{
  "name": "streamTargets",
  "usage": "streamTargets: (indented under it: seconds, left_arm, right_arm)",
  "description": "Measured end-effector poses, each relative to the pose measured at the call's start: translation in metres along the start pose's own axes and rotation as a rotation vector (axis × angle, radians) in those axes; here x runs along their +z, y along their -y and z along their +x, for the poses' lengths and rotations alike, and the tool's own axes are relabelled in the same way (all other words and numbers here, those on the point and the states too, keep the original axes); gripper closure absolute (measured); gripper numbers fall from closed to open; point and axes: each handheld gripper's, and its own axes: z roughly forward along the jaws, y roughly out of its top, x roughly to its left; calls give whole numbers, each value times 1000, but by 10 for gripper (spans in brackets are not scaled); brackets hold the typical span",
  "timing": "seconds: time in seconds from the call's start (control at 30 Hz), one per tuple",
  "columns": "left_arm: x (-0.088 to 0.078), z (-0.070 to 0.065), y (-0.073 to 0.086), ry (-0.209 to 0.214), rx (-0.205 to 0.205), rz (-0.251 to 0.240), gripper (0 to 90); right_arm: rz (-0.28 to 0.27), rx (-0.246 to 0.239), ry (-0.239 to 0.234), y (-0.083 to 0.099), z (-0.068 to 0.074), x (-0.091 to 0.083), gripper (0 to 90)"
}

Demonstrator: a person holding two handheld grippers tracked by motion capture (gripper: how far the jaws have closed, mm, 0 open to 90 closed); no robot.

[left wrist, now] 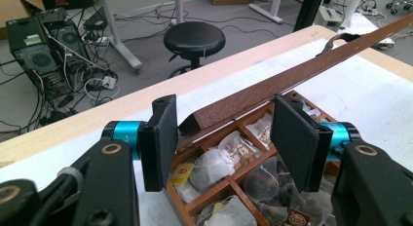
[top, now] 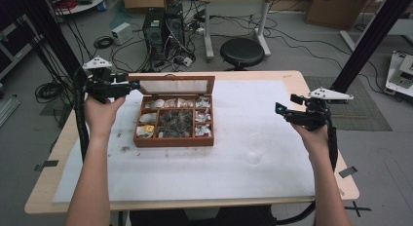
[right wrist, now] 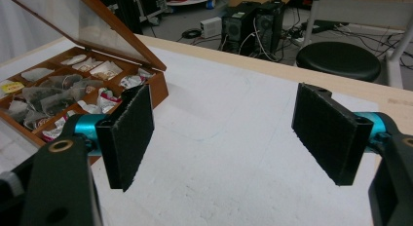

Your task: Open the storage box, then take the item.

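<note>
Both hands (top: 100,114) raised beside box (top: 174,141)

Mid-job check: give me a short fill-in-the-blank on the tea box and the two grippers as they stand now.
1. The brown wooden compartment box has its glass-paned lid raised, so the box is ____.
2. The box's compartments hold ____ bags.
3. The left gripper has the lid's front ____ between its jaws.
4. The right gripper holds nothing; its jaws are ____.

Missing words: open; tea; corner; open
</note>
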Motion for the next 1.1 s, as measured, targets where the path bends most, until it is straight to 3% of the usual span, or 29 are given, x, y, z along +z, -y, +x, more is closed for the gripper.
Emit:
streamTargets:
  seconds: [0.7, 1.1]
  left_arm:
    - [1, 1, 0, -2, -9, -10, 428]
    - [1, 0, 0, -3, -10, -9, 418]
  right_arm:
    - [-11, 17, 15, 4, -4, -13, 240]
    - [-4, -1, -4, 2, 2, -9, 240]
